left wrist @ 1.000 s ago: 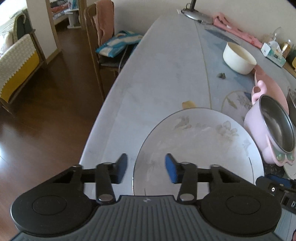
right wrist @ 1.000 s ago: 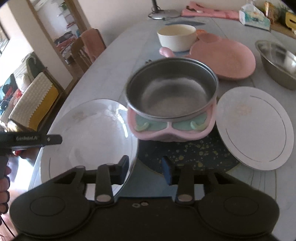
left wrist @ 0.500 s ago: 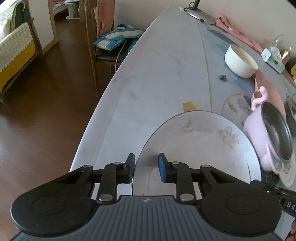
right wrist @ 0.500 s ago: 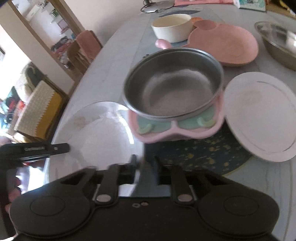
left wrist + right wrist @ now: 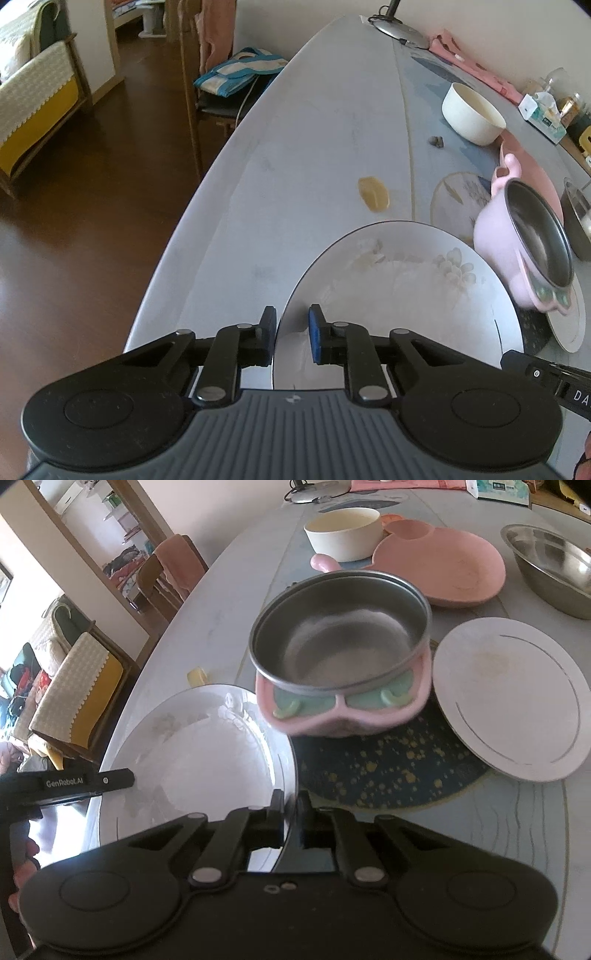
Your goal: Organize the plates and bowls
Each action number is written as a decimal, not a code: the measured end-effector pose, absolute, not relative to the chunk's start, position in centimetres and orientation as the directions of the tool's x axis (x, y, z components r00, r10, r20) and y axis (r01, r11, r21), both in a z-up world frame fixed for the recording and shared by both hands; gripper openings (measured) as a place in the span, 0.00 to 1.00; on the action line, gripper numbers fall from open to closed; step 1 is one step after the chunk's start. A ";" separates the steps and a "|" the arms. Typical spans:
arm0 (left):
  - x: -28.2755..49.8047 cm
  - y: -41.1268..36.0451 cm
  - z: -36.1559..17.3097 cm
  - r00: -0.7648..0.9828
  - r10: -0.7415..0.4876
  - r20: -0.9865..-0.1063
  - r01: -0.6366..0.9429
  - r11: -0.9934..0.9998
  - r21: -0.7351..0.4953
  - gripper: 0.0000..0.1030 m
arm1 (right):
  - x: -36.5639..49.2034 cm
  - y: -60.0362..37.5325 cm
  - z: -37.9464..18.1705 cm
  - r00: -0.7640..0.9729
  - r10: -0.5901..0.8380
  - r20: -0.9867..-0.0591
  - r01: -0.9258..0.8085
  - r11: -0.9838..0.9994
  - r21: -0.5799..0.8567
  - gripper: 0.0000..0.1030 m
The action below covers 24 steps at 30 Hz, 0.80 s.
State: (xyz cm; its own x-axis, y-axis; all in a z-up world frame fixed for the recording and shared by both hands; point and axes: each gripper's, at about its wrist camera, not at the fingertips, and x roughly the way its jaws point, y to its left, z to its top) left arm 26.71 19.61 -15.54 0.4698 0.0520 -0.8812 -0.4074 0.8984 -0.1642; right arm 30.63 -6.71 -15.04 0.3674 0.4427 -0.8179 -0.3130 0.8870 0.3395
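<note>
Your left gripper (image 5: 291, 336) straddles the near-left rim of the large white plate (image 5: 399, 302) on the table (image 5: 295, 166), fingers slightly apart, not clamped. Your right gripper (image 5: 290, 821) pinches the plate's near-right rim. Just beyond the plate sits the pink-cased steel bowl (image 5: 341, 653).

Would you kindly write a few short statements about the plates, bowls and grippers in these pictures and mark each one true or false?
1. Both grippers straddle the rim of the large floral plate. True: left gripper, right gripper.
2. The cream bowl is stacked inside the steel bowl. False: it stands alone at the far end, beside the pink plate.
3. The pink pot has a steel insert. True.
4. The small white plate sits on the floral plate. False: it partly overlaps the dark speckled mat.
</note>
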 end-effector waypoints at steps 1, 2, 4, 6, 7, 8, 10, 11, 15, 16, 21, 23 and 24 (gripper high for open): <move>26.2 19.5 -15.6 0.469 0.048 -0.882 -0.420 0.891 -0.174 0.16 | 30.3 -7.0 -15.0 0.367 0.444 -0.817 -0.317 0.886 0.339 0.07; 25.7 19.3 -15.6 0.468 0.043 -0.882 -0.424 0.888 -0.181 0.16 | 30.0 -7.3 -14.8 0.367 0.446 -0.816 -0.320 0.884 0.340 0.07; 24.7 18.7 -15.7 0.469 0.037 -0.882 -0.420 0.888 -0.186 0.16 | 29.2 -8.0 -14.6 0.367 0.451 -0.814 -0.323 0.882 0.343 0.07; 23.7 18.0 -15.7 0.466 0.033 -0.884 -0.415 0.890 -0.186 0.16 | 28.4 -8.6 -14.4 0.365 0.451 -0.815 -0.325 0.882 0.343 0.07; 23.2 17.6 -15.7 0.465 0.029 -0.885 -0.415 0.890 -0.189 0.16 | 28.0 -9.0 -14.3 0.366 0.451 -0.814 -0.328 0.881 0.341 0.06; 22.7 17.2 -15.7 0.466 0.024 -0.885 -0.415 0.889 -0.194 0.16 | 27.6 -9.4 -14.1 0.367 0.450 -0.815 -0.329 0.882 0.338 0.06; 21.6 16.1 -15.5 0.475 0.018 -0.880 -0.399 0.896 -0.197 0.15 | 26.7 -10.3 -13.8 0.373 0.447 -0.813 -0.327 0.883 0.336 0.06; 21.2 15.6 -15.4 0.479 0.015 -0.877 -0.386 0.901 -0.196 0.15 | 26.2 -10.9 -13.6 0.377 0.444 -0.813 -0.323 0.886 0.333 0.06; 19.5 13.0 -14.8 0.489 -0.024 -0.872 -0.337 0.917 -0.214 0.14 | 24.3 -14.0 -13.2 0.397 0.436 -0.808 -0.283 0.895 0.344 0.06; 19.2 12.4 -14.6 0.493 -0.032 -0.870 -0.323 0.921 -0.217 0.13 | 23.8 -14.9 -13.1 0.403 0.433 -0.806 -0.270 0.898 0.348 0.06; 18.3 8.4 -14.0 0.495 -0.078 -0.866 -0.238 0.946 -0.222 0.13 | 21.4 -19.0 -12.6 0.434 0.406 -0.804 -0.214 0.914 0.346 0.06; 18.1 6.8 -14.0 0.491 -0.100 -0.865 -0.201 0.954 -0.225 0.13 | 20.7 -20.7 -12.5 0.451 0.391 -0.803 -0.186 0.920 0.344 0.06; 18.1 6.1 -14.0 0.488 -0.110 -0.866 -0.186 0.956 -0.226 0.13 | 20.2 -21.4 -12.5 0.457 0.385 -0.802 -0.175 0.923 0.344 0.06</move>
State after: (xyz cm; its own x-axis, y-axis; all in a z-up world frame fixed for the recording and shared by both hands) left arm 18.06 6.10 -13.99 0.4884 -0.1098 -0.8657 -0.1861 0.9561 -0.2263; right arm 20.25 -21.35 -12.54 0.4571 0.3854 -0.8016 -0.1751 0.9226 0.3438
